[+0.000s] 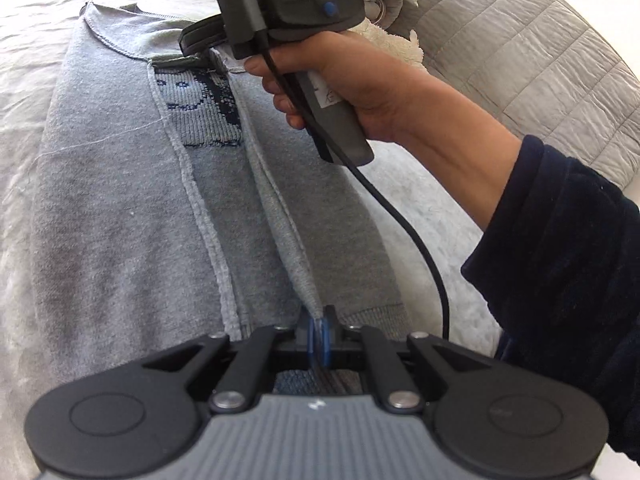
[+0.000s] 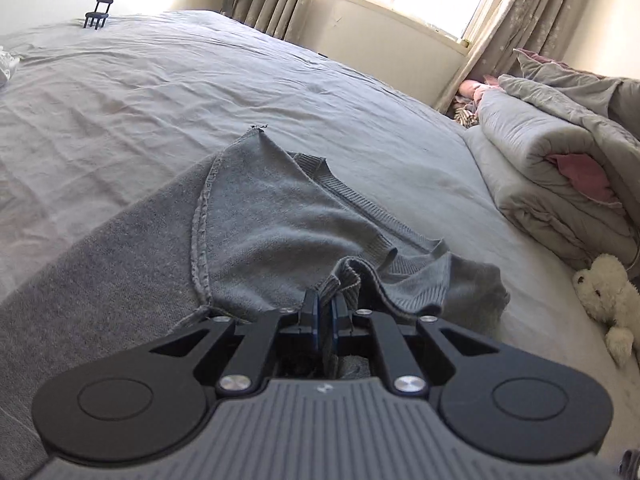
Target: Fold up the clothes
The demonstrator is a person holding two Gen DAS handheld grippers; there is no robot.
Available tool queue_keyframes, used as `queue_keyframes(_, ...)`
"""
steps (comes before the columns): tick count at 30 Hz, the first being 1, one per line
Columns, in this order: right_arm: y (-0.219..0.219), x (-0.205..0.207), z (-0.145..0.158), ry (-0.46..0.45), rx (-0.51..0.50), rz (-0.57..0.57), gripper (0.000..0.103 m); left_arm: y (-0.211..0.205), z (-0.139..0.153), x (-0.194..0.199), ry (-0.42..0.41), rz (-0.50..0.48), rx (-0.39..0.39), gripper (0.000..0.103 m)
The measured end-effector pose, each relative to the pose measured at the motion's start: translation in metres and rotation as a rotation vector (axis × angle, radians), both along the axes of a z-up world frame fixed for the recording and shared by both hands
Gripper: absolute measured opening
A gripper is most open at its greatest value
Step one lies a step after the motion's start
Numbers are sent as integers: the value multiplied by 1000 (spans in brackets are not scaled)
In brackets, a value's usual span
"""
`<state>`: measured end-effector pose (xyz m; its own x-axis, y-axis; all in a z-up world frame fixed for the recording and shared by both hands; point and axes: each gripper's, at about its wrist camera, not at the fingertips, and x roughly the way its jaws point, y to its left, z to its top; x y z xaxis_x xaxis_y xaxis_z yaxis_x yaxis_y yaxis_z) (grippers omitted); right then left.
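Note:
A grey knitted sweater [image 1: 120, 200] lies inside out on the bed, a dark blue pattern showing near its neck. My left gripper [image 1: 319, 330] is shut on a raised fold of the sweater at its near hem. In the left wrist view a hand holds the right gripper's handle [image 1: 328, 120] over the sweater's far end; its fingers are hidden there. In the right wrist view my right gripper [image 2: 325, 312] is shut on a bunched ribbed edge of the sweater [image 2: 280, 232], lifted and folded over toward the near side.
The bed sheet [image 2: 160, 92] is light grey and wrinkled, spreading far to the left. A rolled grey quilt [image 2: 560, 176] and a cream plush bear [image 2: 608, 296] lie at the right. A small black stand [image 2: 97, 14] sits at the far edge. Curtains and a window stand behind.

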<state>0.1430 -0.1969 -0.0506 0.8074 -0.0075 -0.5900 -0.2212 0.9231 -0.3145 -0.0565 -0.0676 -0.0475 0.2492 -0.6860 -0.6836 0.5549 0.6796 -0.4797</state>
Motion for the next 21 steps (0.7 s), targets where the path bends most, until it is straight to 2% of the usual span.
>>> queue_keyframes(7, -40, -14, 33, -19, 301, -74, 23, -3, 1, -1, -11, -6, 10, 4)
queue_keyframes(9, -51, -9, 36, -12, 368, -129, 31, -5, 0, 0, -19, -11, 13, 4)
queue_keyframes(11, -60, 1, 36, 23, 443, -194, 45, -4, 1, -1, -20, -14, 12, 5)
queue_keyframes(15, -77, 20, 33, 76, 579, -357, 56, -1, 0, 2, -13, -14, 12, 5)
queue_keyframes(17, -84, 29, 31, 82, 634, -427, 56, 1, -1, 4, -12, -14, 12, 5)
queue_keyframes(19, -82, 41, 29, 103, 624, -442, 55, 3, -2, 5, -12, -16, 11, 5)
queue_keyframes(20, -77, 49, 25, 128, 585, -441, 43, 3, -2, 5, -12, -16, 11, 5)
queue_keyframes(21, -71, 56, 22, 156, 534, -441, 27, 4, -2, 5, -13, -16, 9, 5)
